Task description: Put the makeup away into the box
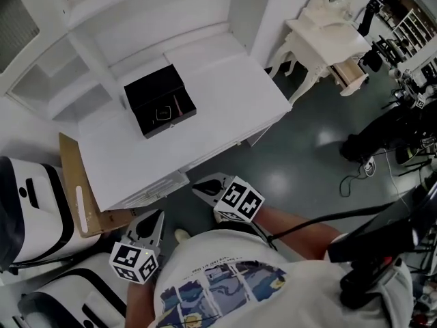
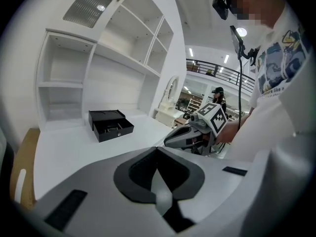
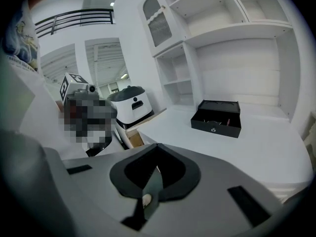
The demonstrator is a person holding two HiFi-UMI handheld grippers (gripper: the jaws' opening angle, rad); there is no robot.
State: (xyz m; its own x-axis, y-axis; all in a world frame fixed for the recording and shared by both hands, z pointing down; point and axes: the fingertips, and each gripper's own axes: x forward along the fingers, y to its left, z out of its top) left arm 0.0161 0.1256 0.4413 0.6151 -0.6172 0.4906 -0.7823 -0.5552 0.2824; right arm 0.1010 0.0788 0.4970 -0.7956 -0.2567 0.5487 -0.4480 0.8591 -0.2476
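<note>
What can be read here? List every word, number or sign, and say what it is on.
None reads clearly.
T-shirt: printed line, too small to read.
Left marker cube, right marker cube: square patterns, no letters.
Black box: no label readable.

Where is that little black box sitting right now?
In the head view, the open black box sits on the white desk, left of the desk's middle and close to the white shelves behind it.

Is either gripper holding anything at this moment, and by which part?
Nothing is held: the left gripper and the right gripper both have their jaws shut together, empty.
</note>
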